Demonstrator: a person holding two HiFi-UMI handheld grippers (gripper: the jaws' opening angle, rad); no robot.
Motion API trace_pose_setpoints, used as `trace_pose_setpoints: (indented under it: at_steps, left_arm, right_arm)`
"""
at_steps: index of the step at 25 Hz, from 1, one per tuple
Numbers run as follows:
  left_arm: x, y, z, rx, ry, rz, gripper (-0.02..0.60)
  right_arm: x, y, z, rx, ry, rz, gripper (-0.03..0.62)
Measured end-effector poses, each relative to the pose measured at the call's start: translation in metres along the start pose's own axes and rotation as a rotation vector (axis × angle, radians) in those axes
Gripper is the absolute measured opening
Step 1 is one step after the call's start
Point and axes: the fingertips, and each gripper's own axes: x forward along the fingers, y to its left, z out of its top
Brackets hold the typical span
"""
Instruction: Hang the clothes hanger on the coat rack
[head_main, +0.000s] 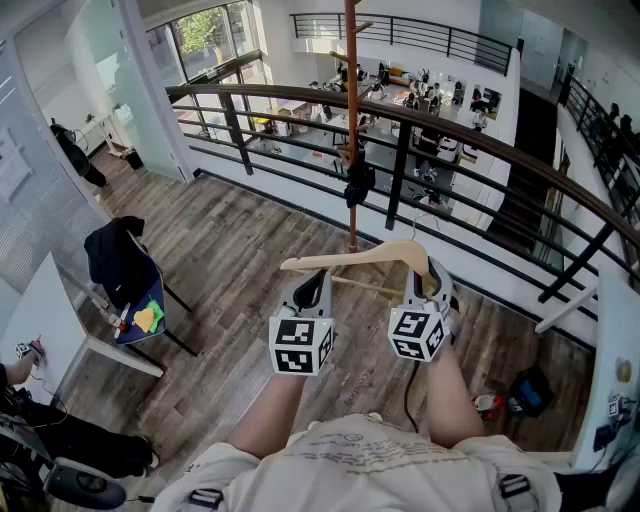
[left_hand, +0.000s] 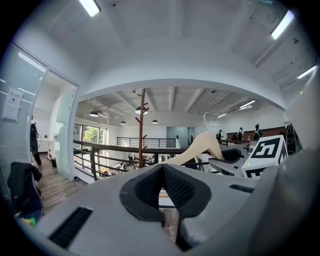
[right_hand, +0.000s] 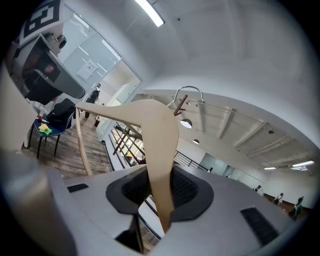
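Hanger: wooden clothes hanger (head_main: 350, 260), carried in the air across the person's front. Its metal hook (head_main: 425, 222) is uppermost. It is not on the rack yet.
Right hand-held gripper (head_main: 436, 278): jaws part-way closed and clamped on the end of the hanger's right arm. The wood runs straight between the pads (right_hand: 190, 192). Judgement: gripping at the end leaves the hook free to go over a peg.
Left hand-held gripper (head_main: 312, 287): jaws together with nothing in them. It sits just beside the hanger's left arm, and I cannot tell whether it touches. Probably standing by to steady the free end.
Coat rack (head_main: 350, 120): brown pole with pegs, upright on the floor at the railing (head_main: 470, 130). It is ahead of the hanger and apart from it.
Step, as judged: carry the hanger forward, then lift the hook to a peg.
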Motion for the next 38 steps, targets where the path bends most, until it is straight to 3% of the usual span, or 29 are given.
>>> trace_pose_setpoints:
  at_steps: [28, 38]
  left_arm:
    - [0.046, -0.093, 0.001, 0.012, -0.025, 0.010, 0.003]
    - [0.074, -0.106, 0.001, 0.012, -0.029, -0.011, 0.004]
  right_arm:
    - [0.007, -0.067, -0.045, -0.011, -0.082, 0.032, 0.105]
    - [0.022, -0.079, -0.059, -0.017, -0.084, 0.023, 0.104]
